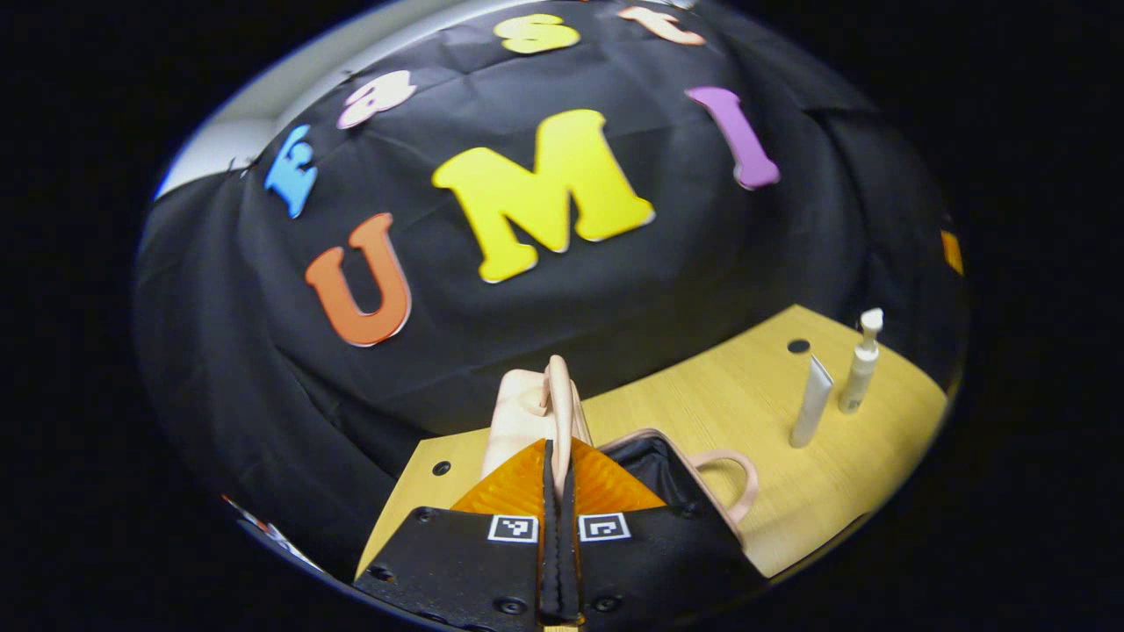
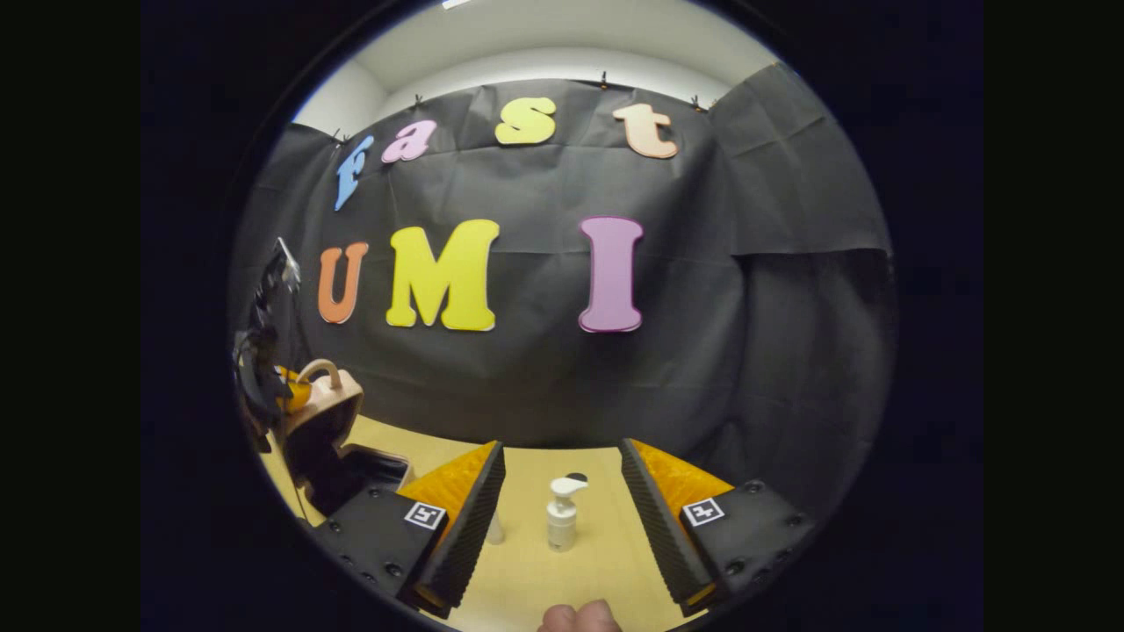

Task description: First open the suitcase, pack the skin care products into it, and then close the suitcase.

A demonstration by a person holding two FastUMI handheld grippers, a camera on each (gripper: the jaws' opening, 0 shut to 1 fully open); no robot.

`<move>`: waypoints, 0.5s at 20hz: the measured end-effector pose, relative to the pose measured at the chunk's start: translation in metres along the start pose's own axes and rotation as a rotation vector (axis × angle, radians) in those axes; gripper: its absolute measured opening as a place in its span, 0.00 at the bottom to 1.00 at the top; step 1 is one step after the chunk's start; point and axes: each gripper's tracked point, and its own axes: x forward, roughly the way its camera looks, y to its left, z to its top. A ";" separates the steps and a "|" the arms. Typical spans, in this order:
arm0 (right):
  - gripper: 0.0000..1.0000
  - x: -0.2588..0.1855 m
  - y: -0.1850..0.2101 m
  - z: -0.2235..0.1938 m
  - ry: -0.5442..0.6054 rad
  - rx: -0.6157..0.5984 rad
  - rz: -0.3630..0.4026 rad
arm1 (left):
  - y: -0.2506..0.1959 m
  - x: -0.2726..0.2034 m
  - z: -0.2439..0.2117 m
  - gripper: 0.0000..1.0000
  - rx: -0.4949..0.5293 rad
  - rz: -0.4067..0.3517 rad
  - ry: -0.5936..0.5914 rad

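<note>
Left tongs (image 1: pixel 559 456) pinched on raised suitcase lid (image 1: pixel 537 412), right tongs (image 2: pixel 562 491) wide, pump bottle (image 2: pixel 562 513) standing between them

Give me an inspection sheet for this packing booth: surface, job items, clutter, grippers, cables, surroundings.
Surface: light wooden table with small dark holes.
Job's things: pink suitcase open, lid raised, dark lining showing; white pump bottle and white tube upright on the table, not yet packed.
Clutter: nothing seen.
Grippers: left gripper shut on the suitcase lid's edge; right gripper open, pump bottle ahead between its fingers, untouched.
Cables: a thin dark one seems to run by the left gripper in the right gripper view; unsure.
Surroundings: black cloth wall, white wall above.
</note>
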 end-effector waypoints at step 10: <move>0.79 -0.012 0.094 0.018 -0.003 -0.088 0.077 | 0.227 0.042 -0.132 0.03 -0.224 0.186 0.026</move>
